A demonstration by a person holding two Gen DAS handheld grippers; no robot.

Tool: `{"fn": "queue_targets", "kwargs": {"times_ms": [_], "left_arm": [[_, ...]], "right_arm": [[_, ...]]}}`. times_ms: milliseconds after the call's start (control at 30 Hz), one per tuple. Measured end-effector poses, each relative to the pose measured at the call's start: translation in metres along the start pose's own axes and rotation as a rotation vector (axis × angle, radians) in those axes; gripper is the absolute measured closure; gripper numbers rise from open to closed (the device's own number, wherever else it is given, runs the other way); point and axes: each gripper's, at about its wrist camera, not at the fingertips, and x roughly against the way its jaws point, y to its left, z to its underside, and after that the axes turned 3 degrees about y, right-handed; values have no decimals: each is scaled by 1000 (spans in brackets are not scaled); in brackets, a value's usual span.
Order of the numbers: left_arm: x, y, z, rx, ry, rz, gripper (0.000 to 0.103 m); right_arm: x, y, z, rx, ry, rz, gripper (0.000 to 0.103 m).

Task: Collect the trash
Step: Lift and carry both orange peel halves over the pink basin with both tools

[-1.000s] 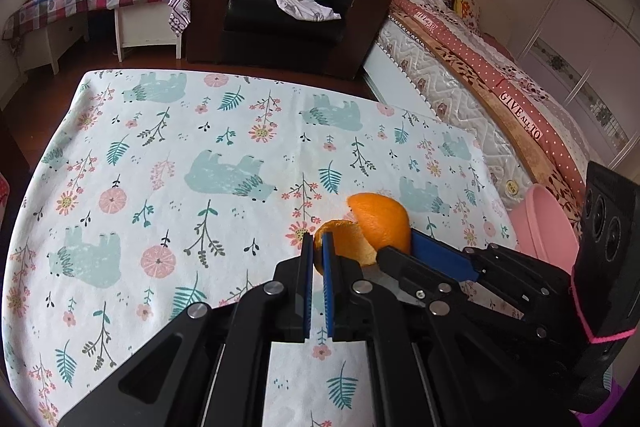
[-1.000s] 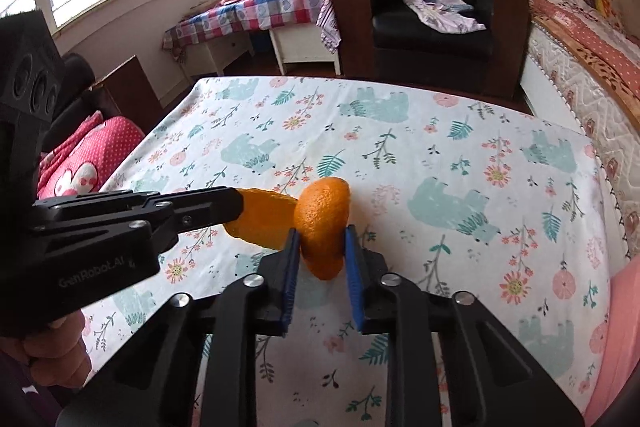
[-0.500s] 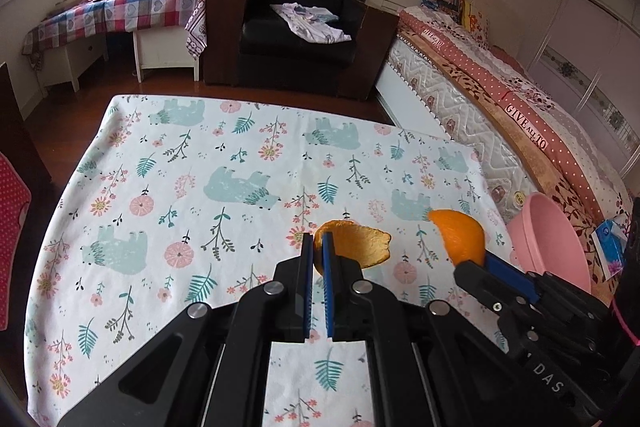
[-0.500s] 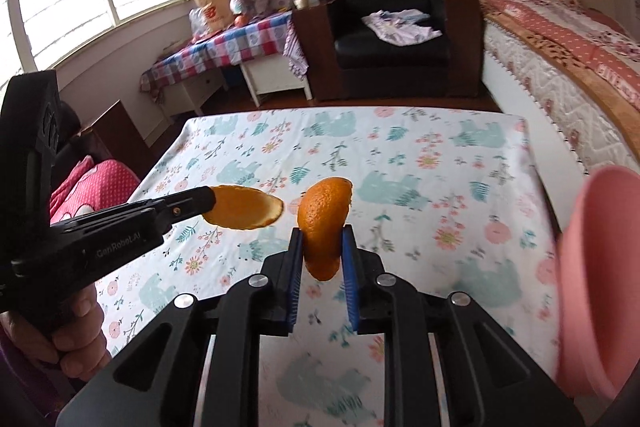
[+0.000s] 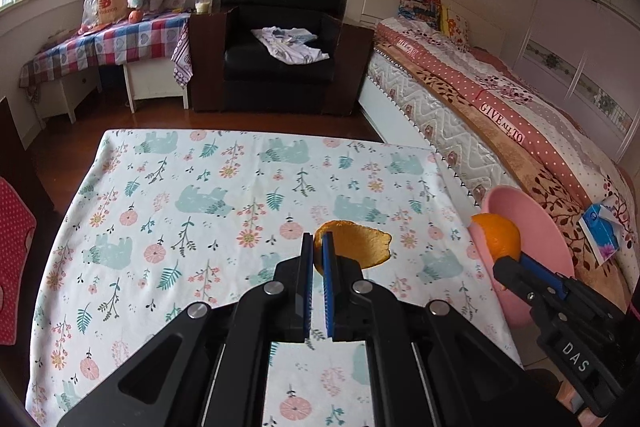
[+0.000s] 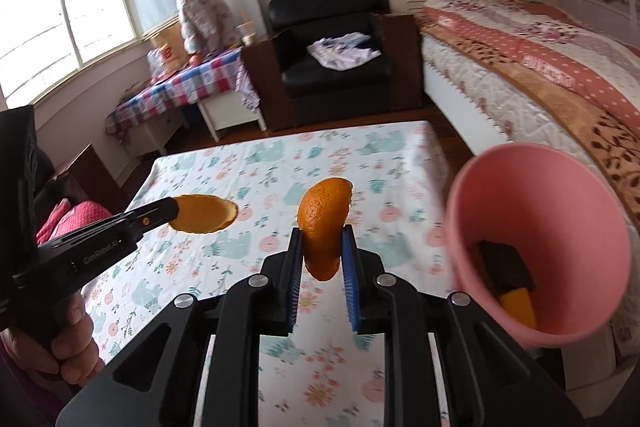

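My left gripper [image 5: 316, 247] is shut on a flat piece of orange peel [image 5: 356, 245], held above the floral tablecloth [image 5: 180, 211]; the same piece shows in the right wrist view [image 6: 206, 213]. My right gripper [image 6: 322, 247] is shut on a curved piece of orange peel [image 6: 324, 223], held in the air left of the pink bin [image 6: 532, 211]. In the left wrist view this piece [image 5: 498, 237] hangs in front of the pink bin [image 5: 536, 231], at its near rim. The bin holds a dark item [image 6: 504, 263] and an orange scrap [image 6: 518, 307].
A bed [image 5: 500, 107] runs along the right of the table. A black armchair [image 5: 280, 47] with white clothing and a checked bench [image 5: 104, 43] stand beyond the table's far edge. A blue tissue pack [image 5: 600, 223] lies on the bed.
Both grippers have risen from the table with their peel pieces. The right gripper has moved right, away from the left one, to the pink bin's rim.
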Motion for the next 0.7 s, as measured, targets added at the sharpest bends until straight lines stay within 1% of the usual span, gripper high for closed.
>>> {"fn": "queue_targets", "kwargs": {"times_ms": [400,700], "left_arm": [[17,-50,7,-67,-24,20,99],[19,-81,11,-114,-27,28,99]], "right_arm": [[40,-40,11,-78,-59,84,84],[55,-67,16,-134,-84,139,84]]}}
